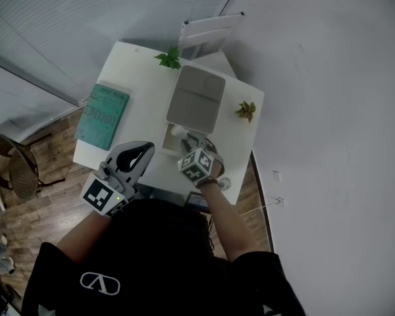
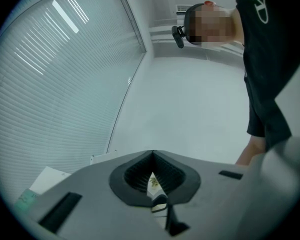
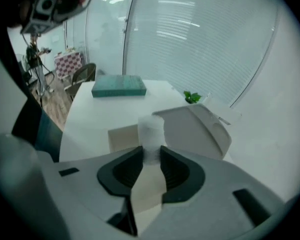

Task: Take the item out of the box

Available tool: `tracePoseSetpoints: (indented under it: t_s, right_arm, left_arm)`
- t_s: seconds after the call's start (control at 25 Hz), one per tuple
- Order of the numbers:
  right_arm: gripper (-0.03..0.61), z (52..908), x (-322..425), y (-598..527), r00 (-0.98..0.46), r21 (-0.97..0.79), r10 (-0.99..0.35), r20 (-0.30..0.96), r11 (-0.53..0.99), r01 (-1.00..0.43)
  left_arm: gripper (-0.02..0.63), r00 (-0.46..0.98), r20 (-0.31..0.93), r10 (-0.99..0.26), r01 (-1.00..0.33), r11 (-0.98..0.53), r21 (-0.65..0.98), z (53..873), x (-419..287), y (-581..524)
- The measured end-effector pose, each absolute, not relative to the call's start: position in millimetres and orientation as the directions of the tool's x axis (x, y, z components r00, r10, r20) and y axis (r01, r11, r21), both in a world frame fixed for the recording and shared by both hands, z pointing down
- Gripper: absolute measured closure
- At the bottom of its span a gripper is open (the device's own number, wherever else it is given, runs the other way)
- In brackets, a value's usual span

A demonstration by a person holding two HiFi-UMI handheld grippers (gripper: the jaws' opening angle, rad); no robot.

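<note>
Between the right gripper point(image 3: 149, 155) jaws, white item point(image 3: 151, 132) pinched, by open box point(image 3: 202, 129), left gripper point(image 2: 152, 156) jaws pressed together.

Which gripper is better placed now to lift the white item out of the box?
Right: the right gripper is shut on the white item at the box. The left gripper is shut and aside.

Got a white square table point(image 1: 141, 91), teal hardcover book point(image 1: 103, 116), greyish-beige cardboard box point(image 1: 196, 97). The wrapped item point(image 3: 151, 134) is plain frosted white, and the little leafy plants point(image 1: 169, 58) are green.
</note>
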State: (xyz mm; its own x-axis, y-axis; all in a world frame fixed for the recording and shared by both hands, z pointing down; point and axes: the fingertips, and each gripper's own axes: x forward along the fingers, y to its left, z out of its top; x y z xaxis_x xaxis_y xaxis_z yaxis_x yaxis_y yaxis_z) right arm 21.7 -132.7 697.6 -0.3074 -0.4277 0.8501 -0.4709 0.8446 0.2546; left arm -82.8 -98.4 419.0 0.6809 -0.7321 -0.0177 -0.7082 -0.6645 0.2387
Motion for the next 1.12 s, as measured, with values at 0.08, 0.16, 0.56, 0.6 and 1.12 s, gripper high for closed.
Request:
tracePoseSetpoints:
  t_s: [0.08,0.16,0.56,0.6,1.12]
  right_arm:
    - [0.468,666,20,-136,-0.396,0.211,-0.468,0.79,0.814,-0.541]
    - [0.466,628,19,-141,-0.488,0.144,-0.514,0.705,0.778,-0.612]
    - [0.466,430,49,-137,-0.736,-0.213,-0.666,0.123,0.706,-0.675]
    - [0.465,414,54,-134,-0.736,-0.24,-0.673,0.076,0.704,-0.668]
    - [0.463,304,128,-100,-0.637,-0.375,-0.705,-0.313,0.708,-0.599]
  left_arm:
    - [0.609,0.691,-0.013,-0.723,-0.699,-0.673,0.242,420,-80,-99]
    - [0.609,0.698,-0.026,-0.716,-0.691,-0.682,0.238,415,-76,-102]
    - [0.609,0.736,-0.122,-0.666,-0.639,-0.743,0.197,372,-47,-125]
    - [0.609,0.741,-0.135,-0.657,-0.631,-0.751,0.192,366,-43,-127]
    - [0.609,0.8,-0.295,-0.522,-0.511,-0.851,0.118,281,6,-135]
